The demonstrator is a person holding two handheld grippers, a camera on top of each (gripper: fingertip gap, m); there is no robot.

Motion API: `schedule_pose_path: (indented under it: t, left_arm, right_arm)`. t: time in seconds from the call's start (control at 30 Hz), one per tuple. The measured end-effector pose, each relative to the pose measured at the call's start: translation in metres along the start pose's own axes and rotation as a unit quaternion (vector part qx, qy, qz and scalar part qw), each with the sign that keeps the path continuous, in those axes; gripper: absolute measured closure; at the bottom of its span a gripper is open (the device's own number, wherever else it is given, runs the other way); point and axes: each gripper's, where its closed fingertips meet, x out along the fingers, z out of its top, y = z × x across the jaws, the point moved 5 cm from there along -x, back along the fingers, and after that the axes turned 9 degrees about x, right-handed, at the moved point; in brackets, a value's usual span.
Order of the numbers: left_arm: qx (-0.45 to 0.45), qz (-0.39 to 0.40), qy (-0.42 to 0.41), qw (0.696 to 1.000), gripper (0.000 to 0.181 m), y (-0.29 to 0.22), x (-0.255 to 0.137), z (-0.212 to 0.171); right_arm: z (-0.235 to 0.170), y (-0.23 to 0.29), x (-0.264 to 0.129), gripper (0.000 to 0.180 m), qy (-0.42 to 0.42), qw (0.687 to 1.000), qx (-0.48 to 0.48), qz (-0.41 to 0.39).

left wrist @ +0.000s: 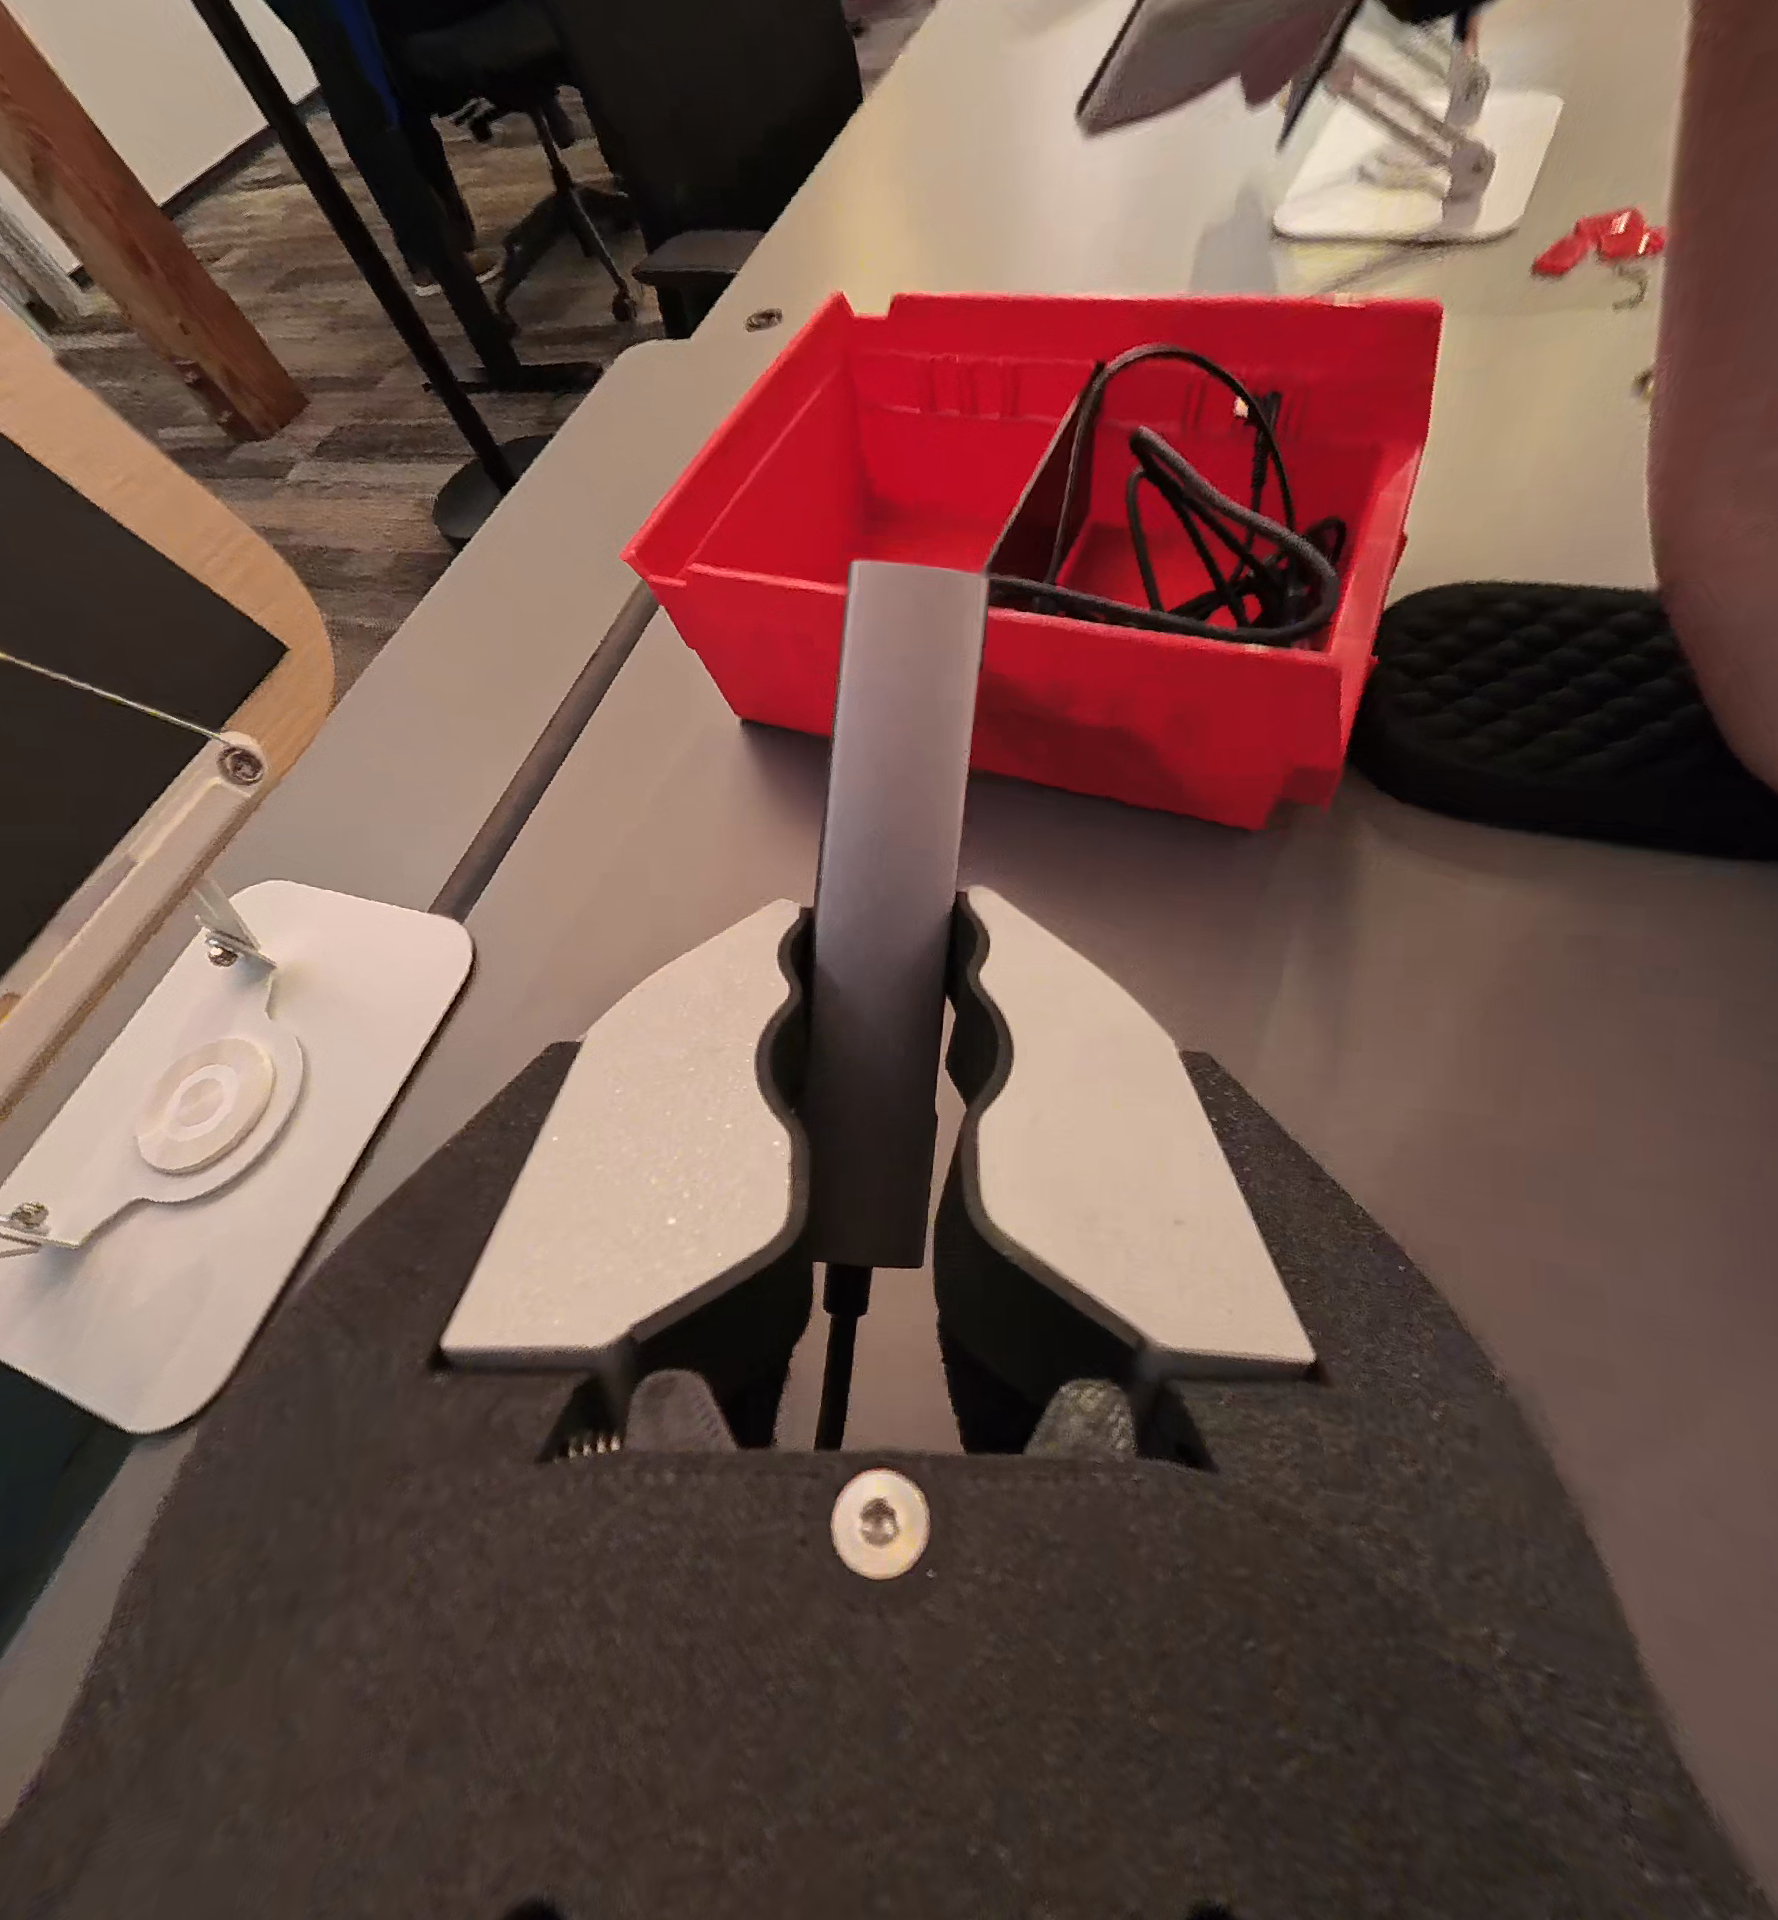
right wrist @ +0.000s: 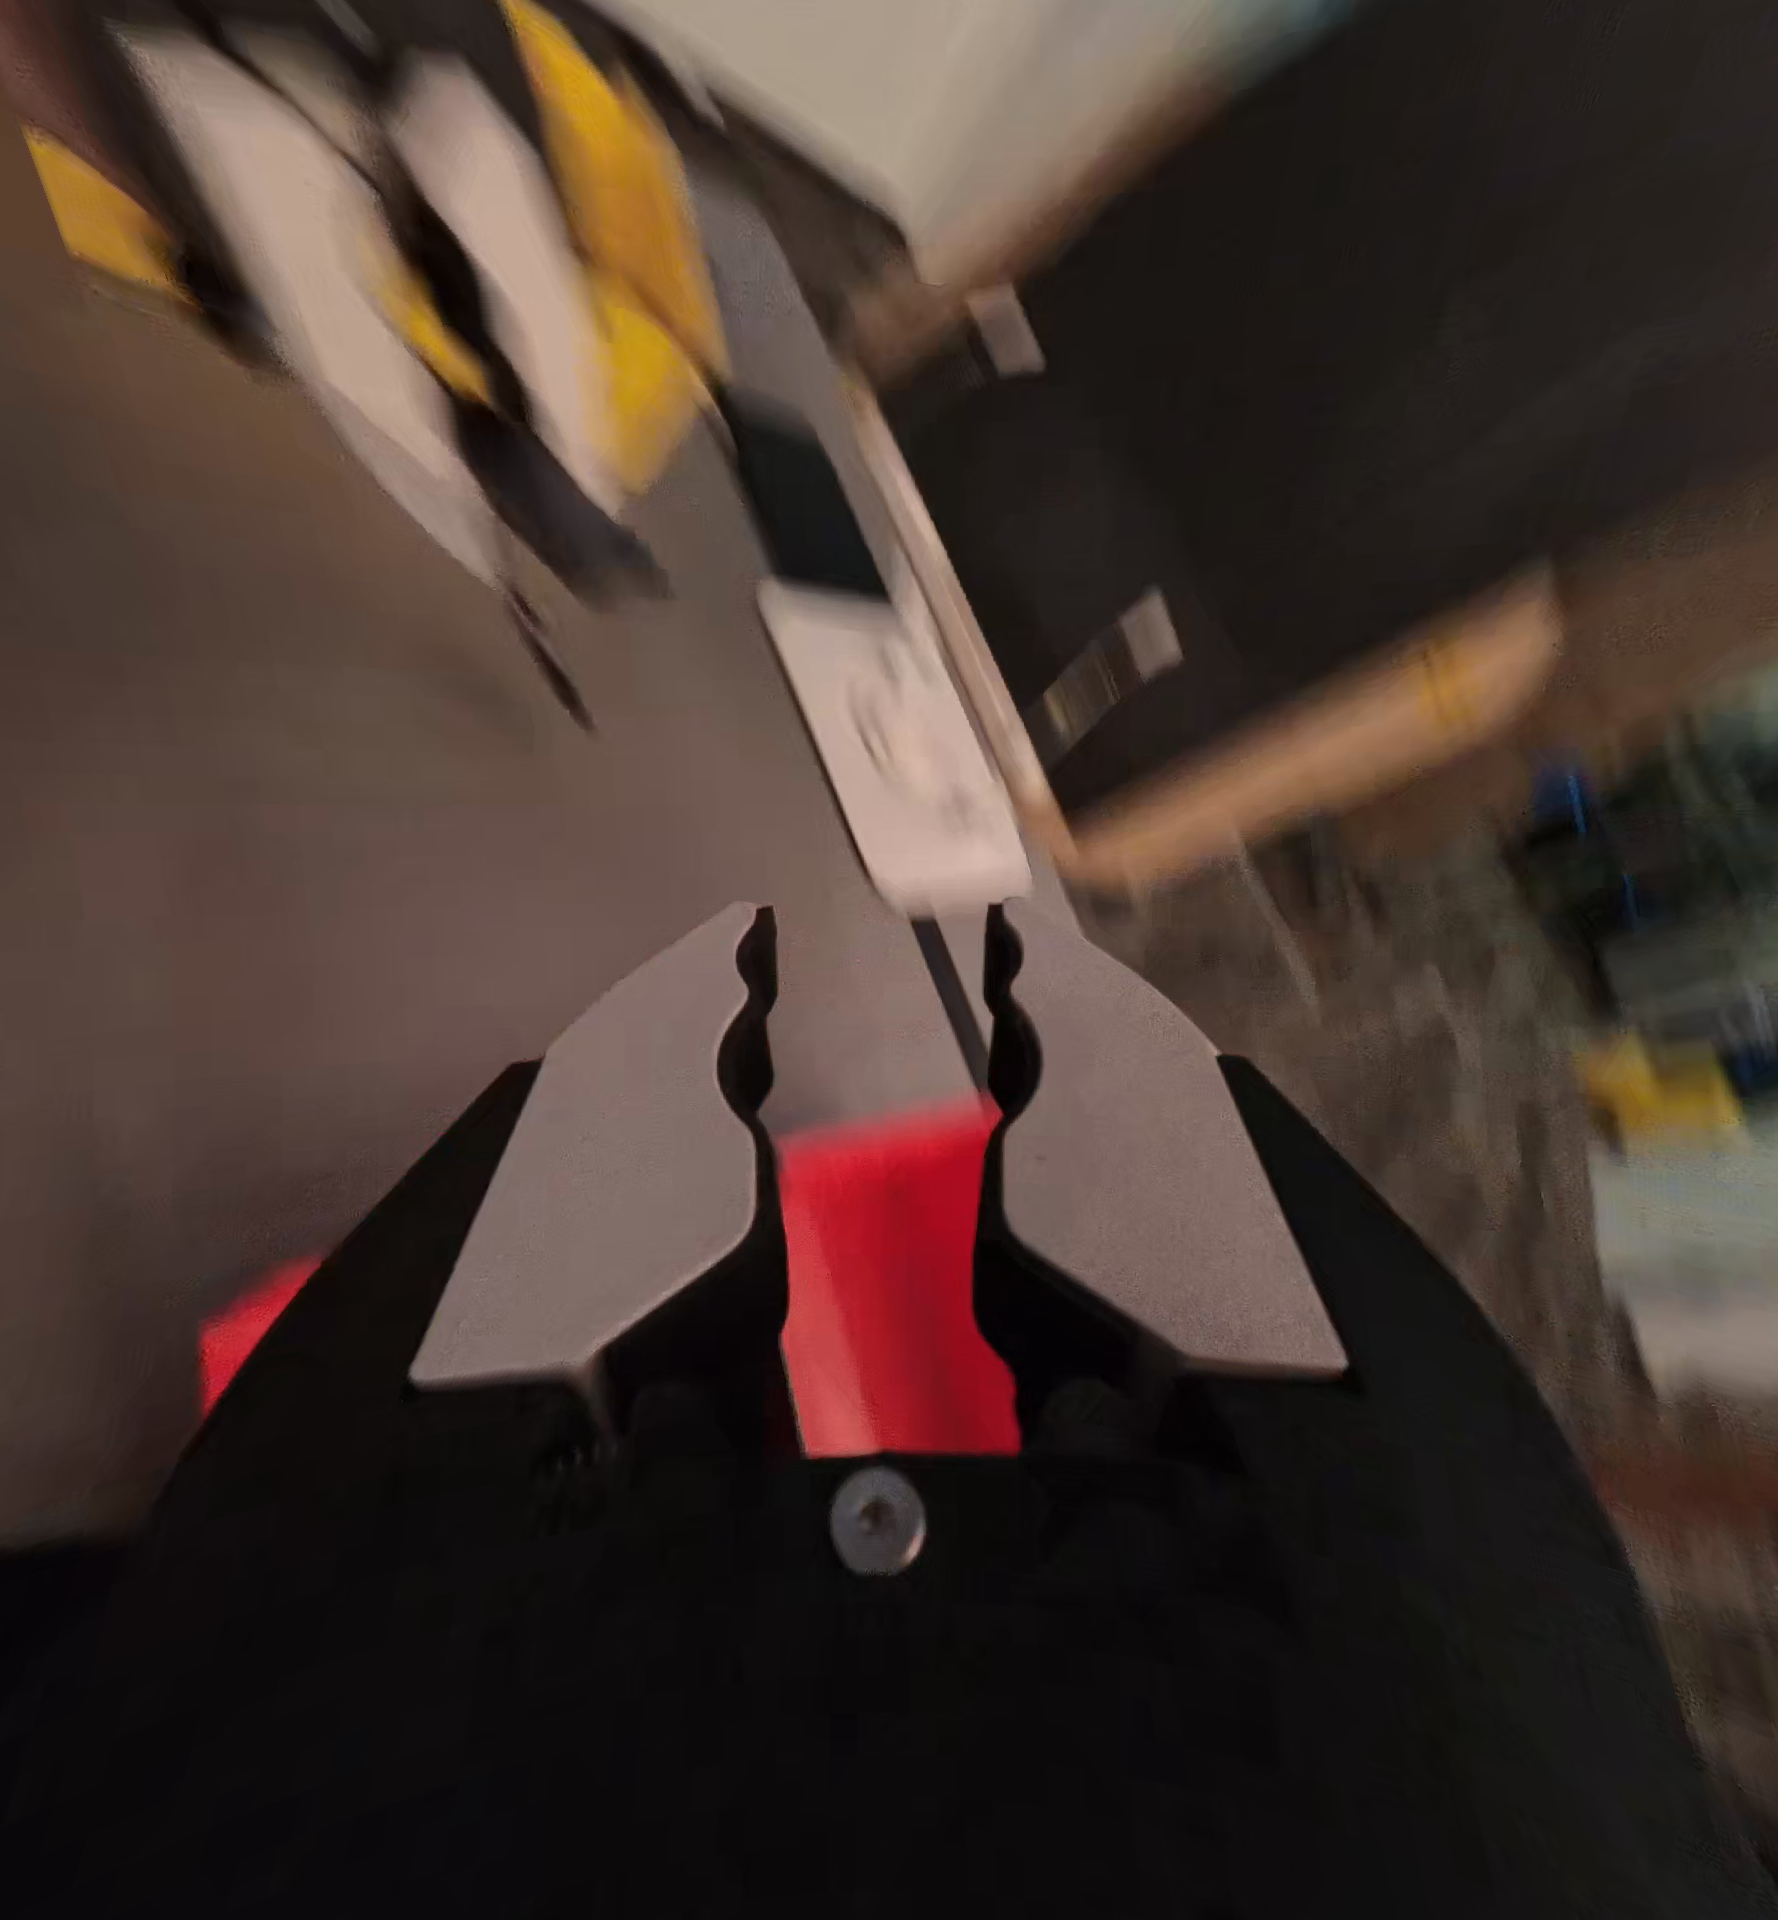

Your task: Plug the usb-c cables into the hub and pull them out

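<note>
My left gripper (left wrist: 877,920) is shut on the grey slab-shaped hub (left wrist: 900,790). The hub points forward above the grey desk, and its own black lead hangs from its near end. Ahead stands a red bin (left wrist: 1051,717) with a divider. Black usb-c cables (left wrist: 1217,540) lie coiled in its right compartment. Its left compartment is empty. My right gripper (right wrist: 880,920) is open and empty. Its view is badly blurred. The red bin (right wrist: 885,1288) lies below it, and the other gripper (right wrist: 428,343), yellow and white, shows at upper left.
A white monitor-stand base (left wrist: 199,1132) sits at the left desk edge. A black quilted pad (left wrist: 1571,717) lies right of the bin, under a person's arm (left wrist: 1758,416). A white stand (left wrist: 1415,156) and small red items (left wrist: 1602,244) are at the far right. The tips of one gripper are about 15 cm away from the tips of the other.
</note>
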Motion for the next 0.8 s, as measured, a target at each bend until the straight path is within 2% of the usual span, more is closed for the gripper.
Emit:
schedule_pose_path:
  t: [0.03, 0.07, 0.13, 0.2, 0.27, 0.33, 0.5, 0.67, 0.73, 0.8]
  left_arm:
    - [0.010, -0.003, 0.009, 1.000, 0.158, -0.002, 0.001, -0.001]
    - [0.014, -0.008, 0.017, 1.000, 0.158, -0.004, 0.003, -0.002]
    - [0.019, -0.009, 0.033, 0.999, 0.158, -0.006, 0.005, -0.005]
    - [0.036, -0.014, 0.038, 0.999, 0.158, -0.009, 0.007, -0.007]
    - [0.062, -0.021, 0.041, 0.997, 0.158, -0.014, 0.008, -0.006]
    - [0.089, -0.027, 0.037, 0.995, 0.158, -0.019, 0.009, -0.004]
    - [0.133, -0.024, 0.032, 0.990, 0.158, -0.024, 0.008, -0.002]
    - [0.131, -0.013, 0.024, 0.991, 0.158, -0.022, 0.007, -0.001]
    - [0.130, 0.009, 0.005, 0.991, 0.156, -0.019, 0.004, 0.004]
    - [0.122, 0.038, -0.013, 0.992, 0.139, -0.012, -0.004, 0.009]
  right_arm:
    - [0.021, 0.022, 0.012, 0.139, -0.056, 0.996, -0.038, 0.051]
    - [0.033, 0.042, 0.024, 0.139, -0.078, 0.990, -0.079, 0.086]
    - [0.039, 0.068, 0.051, 0.134, -0.040, 0.984, -0.145, 0.100]
    - [0.034, 0.081, 0.073, 0.135, 0.008, 0.980, -0.169, 0.107]
    - [0.030, 0.082, 0.085, 0.138, 0.017, 0.980, -0.166, 0.108]
    - [0.025, 0.085, 0.091, 0.146, 0.013, 0.980, -0.139, 0.143]
    - [0.021, 0.090, 0.091, 0.154, 0.011, 0.975, -0.115, 0.191]
    - [0.027, 0.087, 0.090, 0.154, 0.028, 0.978, -0.110, 0.178]
    - [0.031, 0.081, 0.086, 0.154, 0.022, 0.981, -0.121, 0.147]
    - [0.033, 0.068, 0.076, 0.154, 0.017, 0.987, -0.121, 0.106]
